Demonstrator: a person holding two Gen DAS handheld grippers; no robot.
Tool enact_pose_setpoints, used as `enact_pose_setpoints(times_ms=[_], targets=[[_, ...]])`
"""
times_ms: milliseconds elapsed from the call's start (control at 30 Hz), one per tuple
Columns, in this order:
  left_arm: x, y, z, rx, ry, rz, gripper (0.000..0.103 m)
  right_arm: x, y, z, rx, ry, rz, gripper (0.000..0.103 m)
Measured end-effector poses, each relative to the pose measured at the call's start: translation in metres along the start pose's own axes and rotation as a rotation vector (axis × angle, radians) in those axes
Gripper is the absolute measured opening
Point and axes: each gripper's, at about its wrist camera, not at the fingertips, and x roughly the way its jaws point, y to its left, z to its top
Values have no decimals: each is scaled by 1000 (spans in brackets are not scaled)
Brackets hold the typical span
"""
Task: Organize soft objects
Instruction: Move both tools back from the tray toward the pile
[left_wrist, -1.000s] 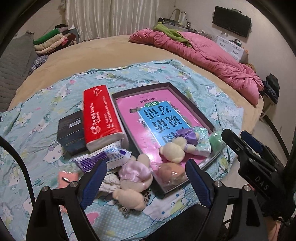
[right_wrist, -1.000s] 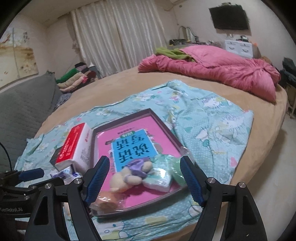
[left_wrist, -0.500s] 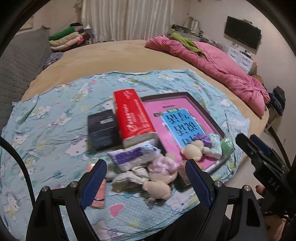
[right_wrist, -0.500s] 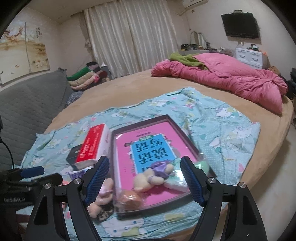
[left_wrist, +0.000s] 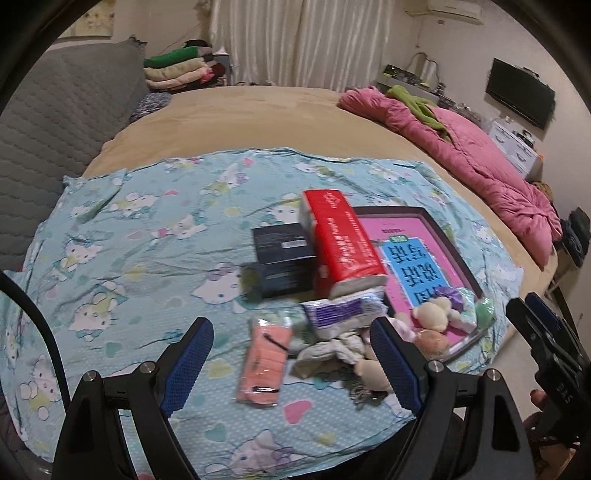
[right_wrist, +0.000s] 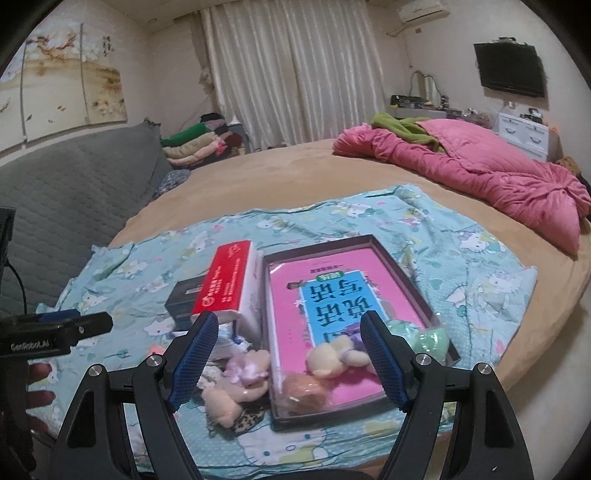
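A dark-rimmed tray (right_wrist: 410, 273) with a pink and blue sheet lies on the Hello Kitty cloth (left_wrist: 147, 251). In it sit a cream plush bear (right_wrist: 332, 356), an orange soft ball (right_wrist: 303, 389) and a green packet (right_wrist: 430, 338). Beside the tray lie a pink-bowed plush (right_wrist: 243, 373), a purple tissue packet (left_wrist: 340, 310), a salmon packet (left_wrist: 264, 363), a red tissue pack (left_wrist: 340, 236) and a dark box (left_wrist: 282, 258). My left gripper (left_wrist: 291, 363) is open above the salmon packet. My right gripper (right_wrist: 290, 360) is open above the tray's near end.
A pink quilt (right_wrist: 480, 173) lies at the back right of the round tan bed (left_wrist: 258, 118). A grey padded headboard (right_wrist: 66, 192) stands at the left. Folded clothes (left_wrist: 181, 70) are stacked by the curtain. The bed's edge drops off at the right.
Both grippers have swung left and pulled back a little. The left view now centres on the salmon packet instead of the plush toys. Both stay open and empty.
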Motion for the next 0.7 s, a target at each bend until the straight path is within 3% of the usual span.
enact_pose_setpoints(times_ms=[233, 700], targets=[[5, 27, -7, -42, 10, 31, 86, 3, 20, -5, -42, 20, 29, 80], [46, 41, -36, -31, 76, 35, 86, 39, 49, -35, -31, 175, 57, 80]])
